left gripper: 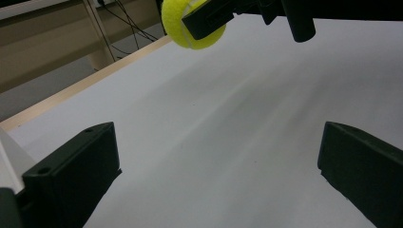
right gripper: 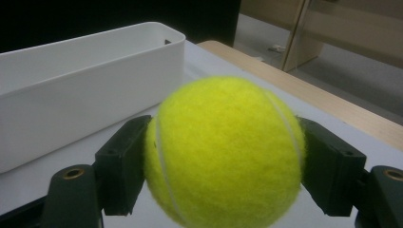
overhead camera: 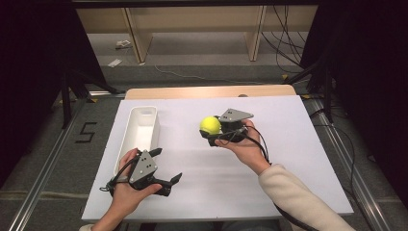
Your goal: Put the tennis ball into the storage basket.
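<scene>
The tennis ball point(overhead camera: 210, 125) sits clamped in the right gripper point(overhead camera: 211, 132) above the middle of the white tabletop point(overhead camera: 288, 159) in the high view, held out in front of the person's right hand point(overhead camera: 248, 144). The ball faces left, toward the long white bin point(overhead camera: 139, 132) that lies lengthwise near the left edge, which suggests the bin is where it is meant to go. The left gripper point(overhead camera: 168, 168) rests low by the bin's near end with its jaws spread and nothing between them, probably parked out of the way.

In the left gripper view, the two black jaws stand wide apart over bare tabletop point(left gripper: 228, 142), so this gripper is released and idle. At the top, the ball point(left gripper: 183, 23) appears off the surface, pinched by the other gripper point(left gripper: 209, 19).

In the right gripper view, the ball point(right gripper: 223, 152) is squeezed at its widest part, one jaw pressing each side, a grip that should keep a round, fuzzy thing from rolling out. The bin's side wall point(right gripper: 90, 90) stands just beyond it, its rim above the ball's middle, so the ball likely needs raising to clear it.
</scene>
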`<state>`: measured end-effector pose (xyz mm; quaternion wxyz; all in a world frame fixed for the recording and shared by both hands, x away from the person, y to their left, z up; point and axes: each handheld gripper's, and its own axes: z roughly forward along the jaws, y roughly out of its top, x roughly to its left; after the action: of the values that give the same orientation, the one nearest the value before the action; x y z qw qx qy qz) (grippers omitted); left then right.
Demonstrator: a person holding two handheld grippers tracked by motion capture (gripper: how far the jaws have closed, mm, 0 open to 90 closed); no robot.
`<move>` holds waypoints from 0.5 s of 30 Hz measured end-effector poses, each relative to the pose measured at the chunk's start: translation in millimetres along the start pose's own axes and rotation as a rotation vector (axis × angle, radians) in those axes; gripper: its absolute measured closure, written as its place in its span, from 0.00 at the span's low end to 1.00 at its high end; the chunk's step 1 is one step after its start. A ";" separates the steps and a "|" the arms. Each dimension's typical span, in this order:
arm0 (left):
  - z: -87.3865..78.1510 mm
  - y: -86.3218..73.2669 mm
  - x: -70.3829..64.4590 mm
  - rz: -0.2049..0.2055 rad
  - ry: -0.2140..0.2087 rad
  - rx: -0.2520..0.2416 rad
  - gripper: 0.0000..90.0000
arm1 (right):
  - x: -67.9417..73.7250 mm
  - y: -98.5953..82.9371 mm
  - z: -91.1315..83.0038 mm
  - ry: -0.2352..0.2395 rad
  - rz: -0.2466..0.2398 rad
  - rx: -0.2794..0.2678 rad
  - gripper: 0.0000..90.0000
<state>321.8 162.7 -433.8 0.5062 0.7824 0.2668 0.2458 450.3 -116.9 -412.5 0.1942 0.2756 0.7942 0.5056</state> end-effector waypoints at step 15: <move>-0.1 0.0 -0.1 0.001 0.000 0.000 0.00 | 4.1 0.3 1.3 0.005 -0.007 0.005 0.29</move>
<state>321.7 162.7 -433.8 0.5059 0.7826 0.2666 0.2461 448.0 -113.3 -412.9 0.1934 0.2723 0.7967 0.5037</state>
